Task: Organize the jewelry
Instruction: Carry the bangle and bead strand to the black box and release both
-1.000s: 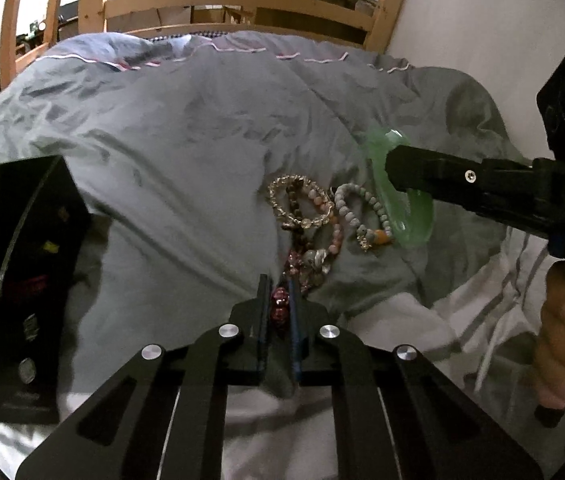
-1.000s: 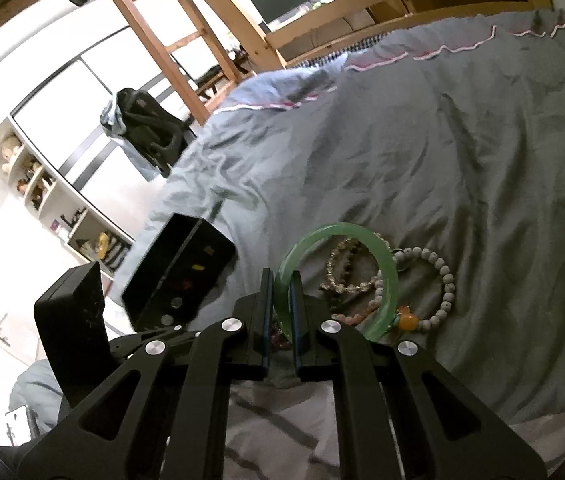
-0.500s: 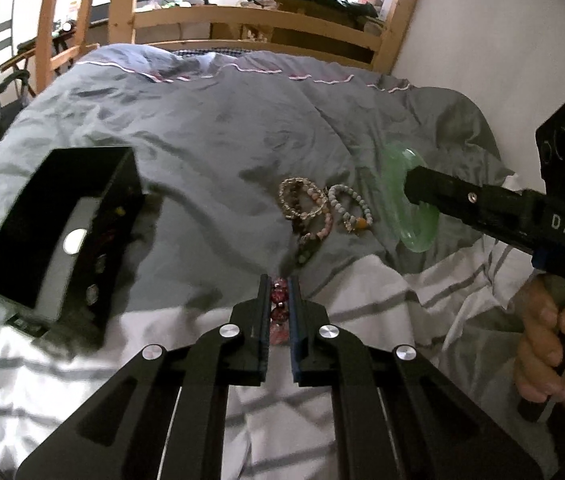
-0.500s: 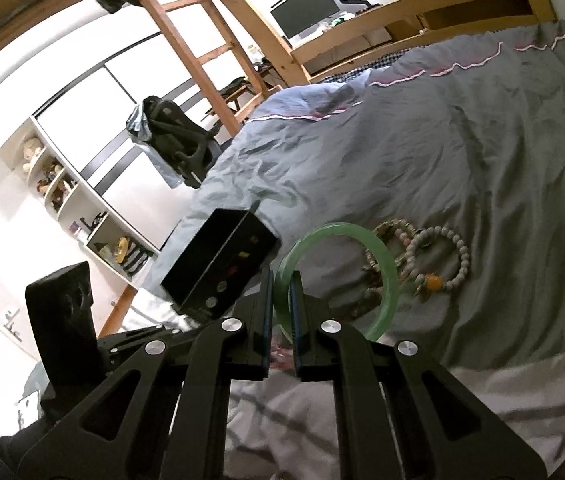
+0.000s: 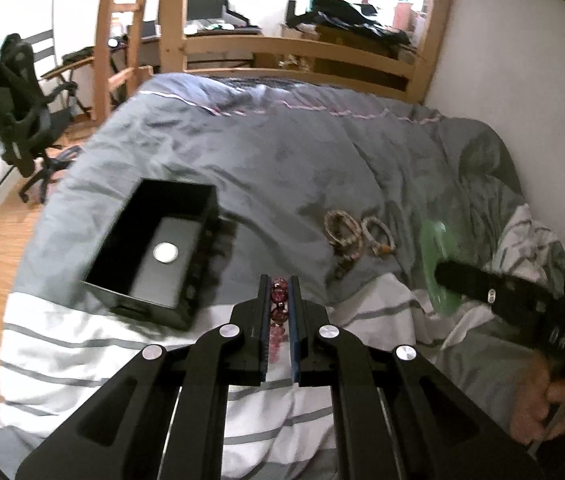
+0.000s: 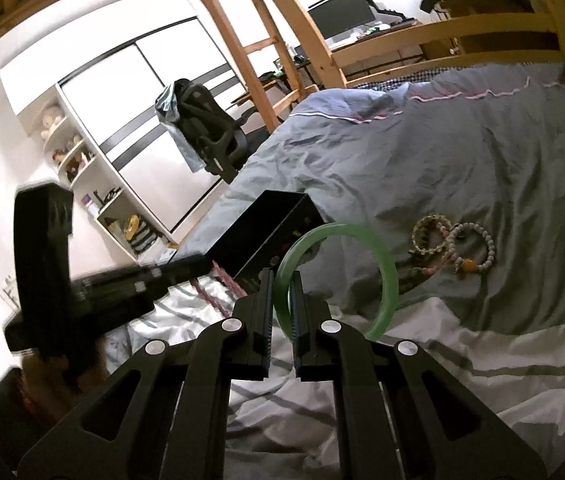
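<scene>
Since the earlier frames both grippers have been lifted and drawn back from the jewelry pile: in the left wrist view the box has come from the left edge toward the middle, with its open top now seen, and the loose bracelets look smaller and farther off.

The left gripper (image 5: 279, 292) is pressed together on a red bead bracelet (image 5: 278, 304), which is pinched between the pads and hangs down below them. The box (image 5: 154, 246) lies just ahead and to the left of this gripper, its long axis running away from the camera and slightly rightward, its mouth facing up. A pale round disc (image 5: 165, 252) is seen on its floor. The left gripper is judged the nearer to the box, so a short move forward and left is likely called for; the near wall has to be cleared by the hanging beads.

The right gripper (image 6: 282, 292) is closed on a green bangle (image 6: 382, 264), held by its rim so that the ring stands upright and extends ahead and to the right. From here the box (image 6: 266, 228) lies beyond the bangle, to the left, and the left gripper's body (image 6: 122, 284) is between them, so the two tools could meet if both go in together.

Two loose bracelets (image 5: 358, 232) are left on the grey duvet (image 5: 282, 160), well apart from the box, to its right. A striped sheet (image 5: 82, 344) lies under the box's near end.
</scene>
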A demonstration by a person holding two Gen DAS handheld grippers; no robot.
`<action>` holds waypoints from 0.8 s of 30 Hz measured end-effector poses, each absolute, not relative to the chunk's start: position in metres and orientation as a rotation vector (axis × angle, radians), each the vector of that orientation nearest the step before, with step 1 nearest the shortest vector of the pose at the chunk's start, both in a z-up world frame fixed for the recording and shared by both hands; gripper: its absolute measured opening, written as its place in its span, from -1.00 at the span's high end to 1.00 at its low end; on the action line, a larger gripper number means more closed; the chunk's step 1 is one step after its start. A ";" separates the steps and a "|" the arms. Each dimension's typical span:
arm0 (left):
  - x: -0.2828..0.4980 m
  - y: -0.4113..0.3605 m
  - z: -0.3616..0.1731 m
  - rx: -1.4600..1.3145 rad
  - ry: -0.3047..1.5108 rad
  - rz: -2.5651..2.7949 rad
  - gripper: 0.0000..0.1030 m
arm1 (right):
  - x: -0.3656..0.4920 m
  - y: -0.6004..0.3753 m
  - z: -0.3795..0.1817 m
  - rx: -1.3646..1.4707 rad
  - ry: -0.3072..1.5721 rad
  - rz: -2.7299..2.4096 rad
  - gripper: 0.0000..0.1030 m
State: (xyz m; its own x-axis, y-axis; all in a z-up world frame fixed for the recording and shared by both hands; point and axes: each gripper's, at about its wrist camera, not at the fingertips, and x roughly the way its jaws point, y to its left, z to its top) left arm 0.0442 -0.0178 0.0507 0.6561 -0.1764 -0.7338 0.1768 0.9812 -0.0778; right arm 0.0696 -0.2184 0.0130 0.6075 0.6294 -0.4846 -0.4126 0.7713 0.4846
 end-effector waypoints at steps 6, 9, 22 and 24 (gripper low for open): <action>0.045 0.010 0.095 -0.002 0.800 -0.167 0.85 | 0.064 -0.199 0.033 0.295 0.676 0.599 0.83; 0.050 0.027 0.111 0.007 0.802 -0.148 0.85 | 0.065 -0.184 0.043 0.276 0.672 0.628 0.83; 0.093 0.089 0.115 0.043 0.888 -0.156 0.85 | 0.109 -0.096 0.051 0.152 0.735 0.674 0.82; 0.103 0.094 0.108 0.061 0.900 -0.152 0.85 | 0.118 -0.086 0.048 0.143 0.744 0.675 0.82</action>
